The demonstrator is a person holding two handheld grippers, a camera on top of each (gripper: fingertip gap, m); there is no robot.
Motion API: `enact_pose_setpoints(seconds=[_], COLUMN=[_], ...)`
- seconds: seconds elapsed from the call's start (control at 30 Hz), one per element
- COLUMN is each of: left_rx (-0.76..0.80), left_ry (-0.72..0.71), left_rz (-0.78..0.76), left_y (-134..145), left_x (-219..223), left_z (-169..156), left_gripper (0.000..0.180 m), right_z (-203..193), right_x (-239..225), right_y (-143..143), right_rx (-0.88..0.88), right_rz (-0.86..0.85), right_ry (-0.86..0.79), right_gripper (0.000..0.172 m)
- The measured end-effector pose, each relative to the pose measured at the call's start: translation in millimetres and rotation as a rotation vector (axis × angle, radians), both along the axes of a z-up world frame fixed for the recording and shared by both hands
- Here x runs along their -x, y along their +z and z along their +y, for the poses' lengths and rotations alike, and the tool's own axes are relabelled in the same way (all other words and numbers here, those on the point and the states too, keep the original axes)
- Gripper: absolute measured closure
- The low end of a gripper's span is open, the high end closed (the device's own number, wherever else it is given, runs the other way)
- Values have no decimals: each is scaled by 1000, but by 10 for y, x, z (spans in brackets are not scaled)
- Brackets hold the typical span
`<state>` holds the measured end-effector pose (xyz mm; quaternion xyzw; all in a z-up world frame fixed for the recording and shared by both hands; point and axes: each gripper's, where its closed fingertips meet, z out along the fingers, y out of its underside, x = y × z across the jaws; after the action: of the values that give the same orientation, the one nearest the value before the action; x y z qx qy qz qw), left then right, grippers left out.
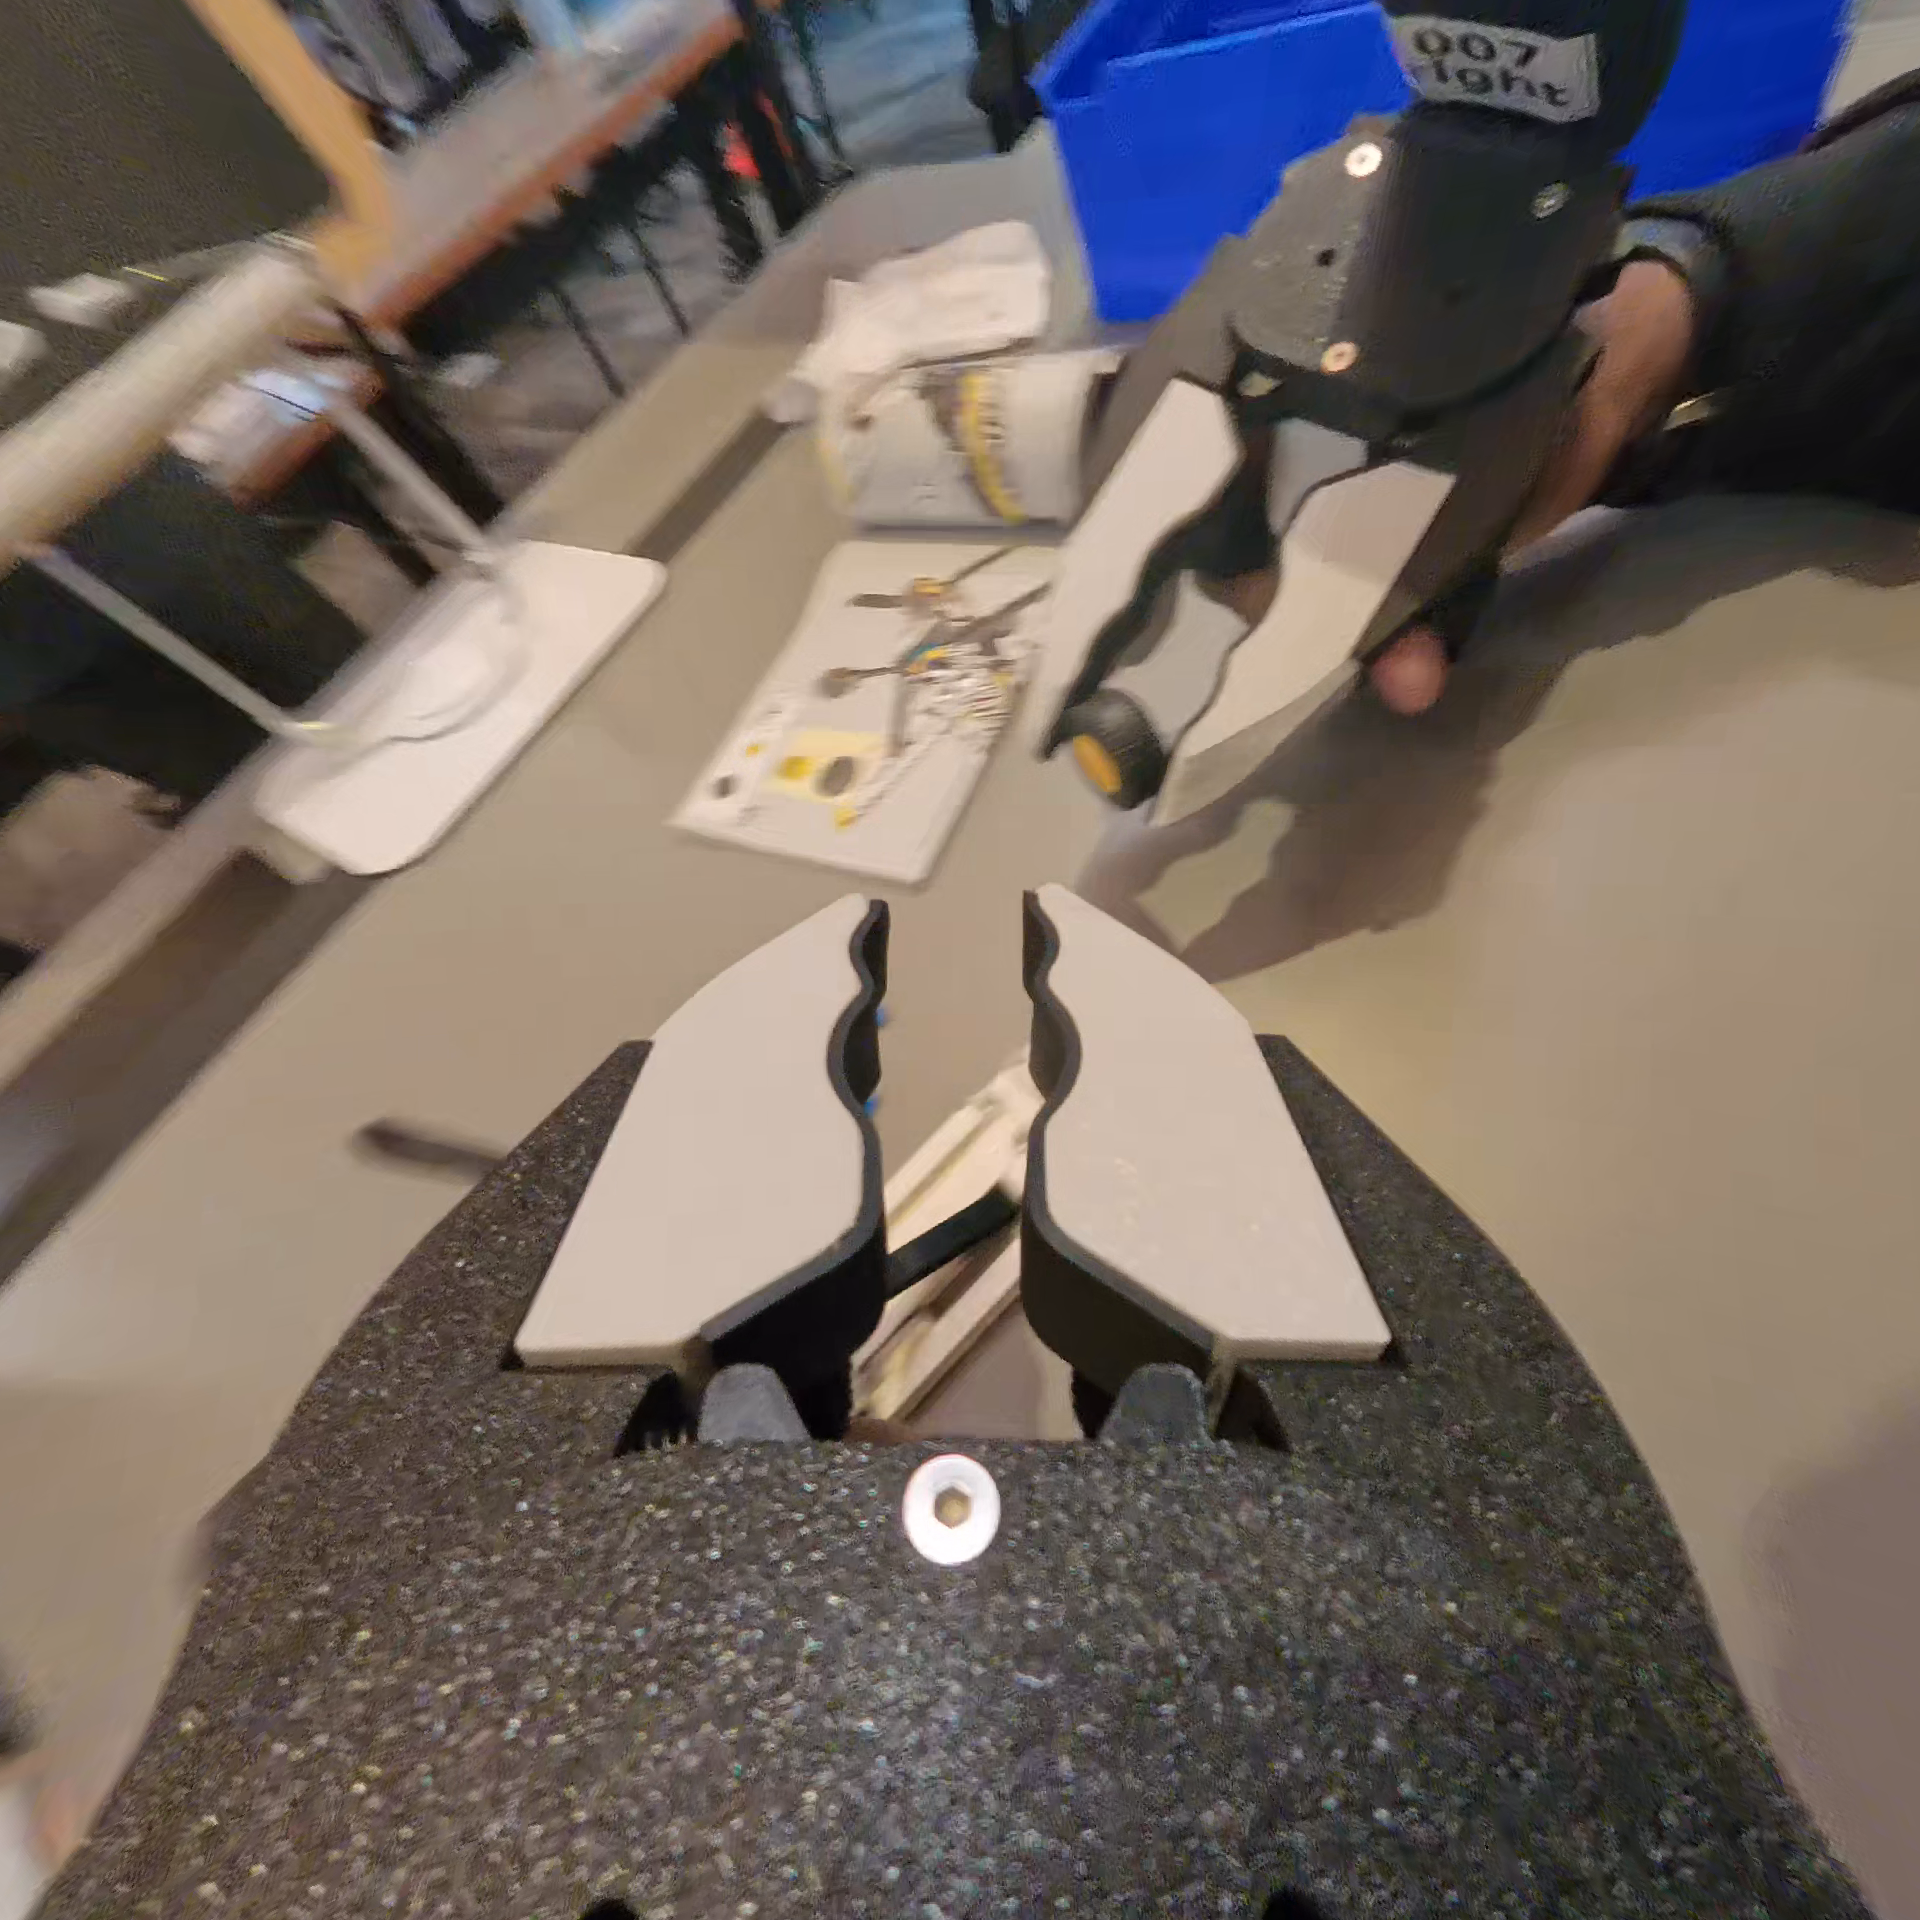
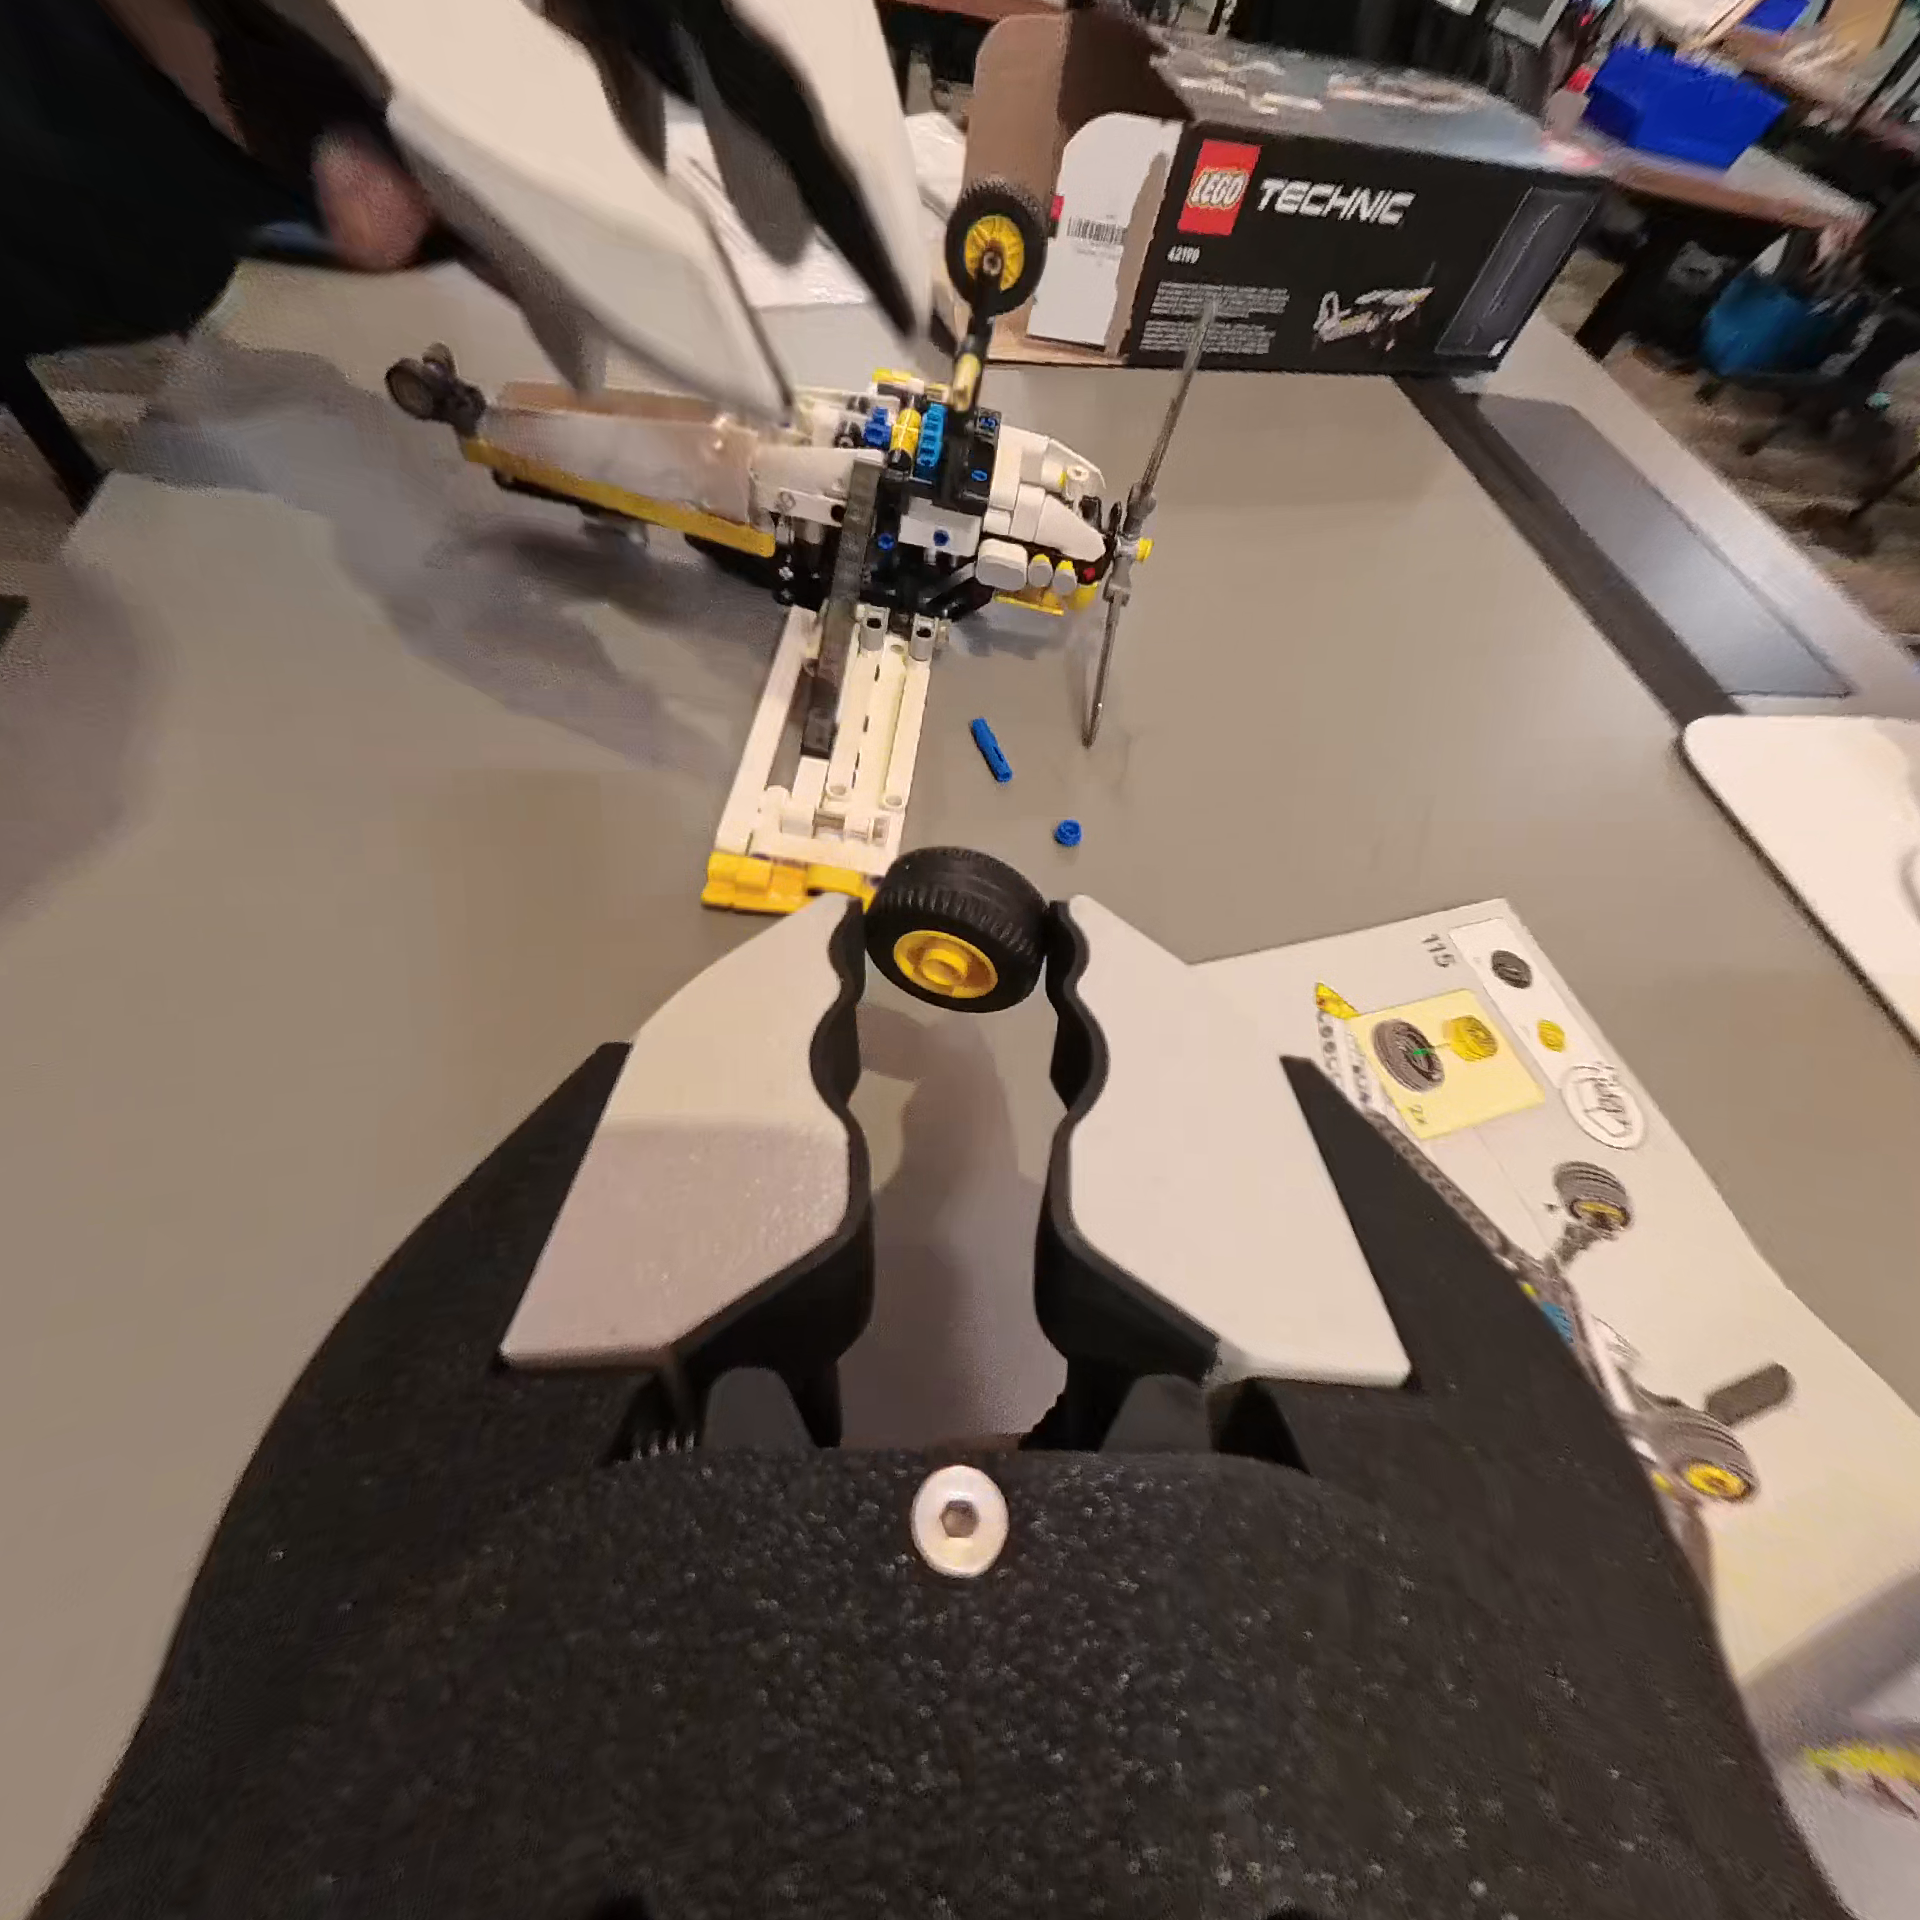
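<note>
My right gripper [image 2: 954, 914] is shut on a black toy wheel with a yellow hub [image 2: 951, 940], gripped by the tyre at the fingertips just above the grey table [image 2: 312, 935]. The left wrist view shows the same grasp [image 1: 1107, 784]. A white and yellow brick-built plane model [image 2: 831, 499] lies ahead, its wing tip [image 2: 790, 883] close to the held wheel. My left gripper [image 1: 956, 914] is open with nothing between its pads. It hovers over the model and appears blurred at the top of the right wrist view [image 2: 847, 358]. A white part of the model [image 1: 961, 1153] shows below its fingers.
A second wheel [image 2: 995, 249] stands up on a strut of the model. A blue pin [image 2: 990, 750] and a small blue piece [image 2: 1067, 831] lie loose on the table. An open instruction booklet [image 2: 1507, 1143], a black box [image 2: 1299, 239], a white tray [image 2: 1829, 831] and a blue bin [image 1: 1226, 156] surround them. Spacing between my two grippers at the tips: around 8 cm.
</note>
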<state>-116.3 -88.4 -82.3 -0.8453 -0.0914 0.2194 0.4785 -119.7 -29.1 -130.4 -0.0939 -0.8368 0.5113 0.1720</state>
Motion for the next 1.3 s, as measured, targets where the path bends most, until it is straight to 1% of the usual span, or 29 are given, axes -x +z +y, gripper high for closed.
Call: enact_pose_setpoints(seconds=[0.1, 0.2, 0.3, 0.4, 0.57, 0.83, 0.9, 0.93, 0.97, 1.03, 1.1, 1.13, 1.2, 1.3], left_rx=[30, -13, -72, -124, -191, -277, -271, -258, -242, -200, -179, -179, -190, -180], left_ry=[-50, -124, -174, -267, -365, -453, -455, -450, -431, -393, -356, -349, -331, -345], left_rz=[-96, -173, -258, -345, -393, -560, -577, -566, -540, -483, -459, -461, -487, -518], left_y=[-214, -259, -237, -214, -174, -192, -230, -260, -295, -367, -402, -412, -431, -494], left_x=[-130, -240, -281, -400, -440, -460, -458, -458, -437, -386, -345, -337, -308, -326], left_z=[506, 883, 1129, 1322, 1434, 1394, 1389, 1395, 1403, 1416, 1423, 1427, 1426, 1427], left_gripper=[154, 154, 154, 159, 160, 159, 159, 155, 152, 151, 151, 151, 158, 158], right_z=[131, 302, 452, 571, 688, 685, 689, 692, 692, 685, 694, 697, 697, 701], right_x=[-73, -149, -244, -299, -343, -375, -345, -313, -276, -233, -197, -192, -194, -217], right_y=[77, 113, 136, 198, 238, 218, 216, 193, 158, 97, 50, 35, 8, -62], right_rx=[-3, -3, 10, 51, 96, 105, 102, 85, 61, 22, -13, -21, -36, -74], right_rz=[150, 286, 367, 407, 414, 416, 417, 410, 401, 390, 386, 377, 359, 347], right_ry=[-30, -54, -50, -40, -7, 40, 25, 8, -11, -36, -55, -57, -53, -32], right_gripper=[138, 138, 138, 138, 138, 138, 138, 138, 138, 138, 138, 139, 138, 138])
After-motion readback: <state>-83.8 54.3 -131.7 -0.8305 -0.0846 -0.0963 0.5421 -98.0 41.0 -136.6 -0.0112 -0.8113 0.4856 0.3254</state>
